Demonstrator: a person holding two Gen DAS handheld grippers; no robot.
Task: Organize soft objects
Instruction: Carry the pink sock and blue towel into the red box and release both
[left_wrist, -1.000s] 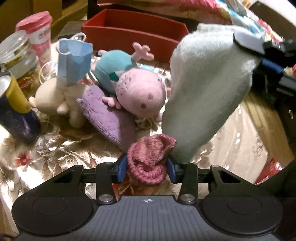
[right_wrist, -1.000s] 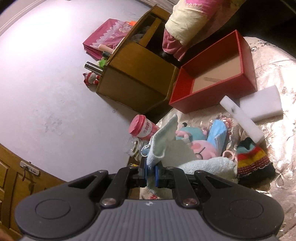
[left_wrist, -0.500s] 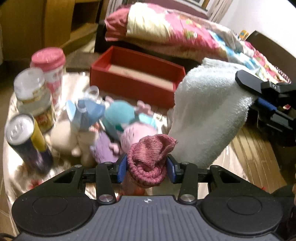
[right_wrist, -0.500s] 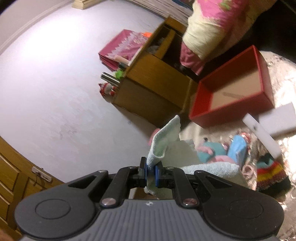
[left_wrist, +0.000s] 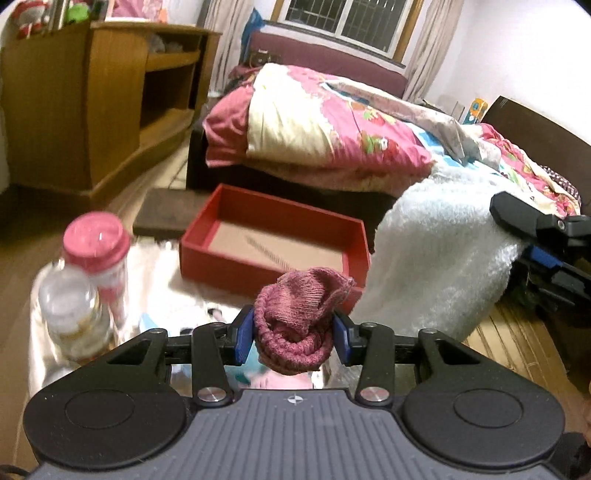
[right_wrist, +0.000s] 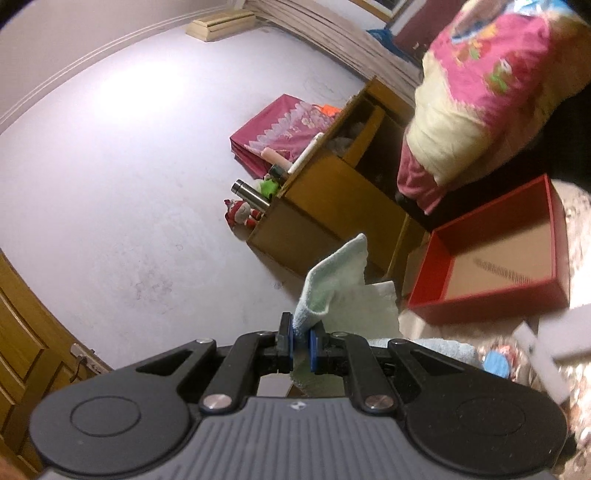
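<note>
Bedroom, tabletop cluttered. Left gripper pinching pink sock, right gripper pinching towel; advise release w/ both over red box.

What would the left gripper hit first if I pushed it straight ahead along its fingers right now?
Probably the near wall of the red box: it sits directly beyond the pink sock clamped in the left gripper. Depth is unclear; if held high enough, it might pass over the wall instead.

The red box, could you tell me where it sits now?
In the left wrist view the red box lies open at centre, beyond the sock, before the bed.
</note>
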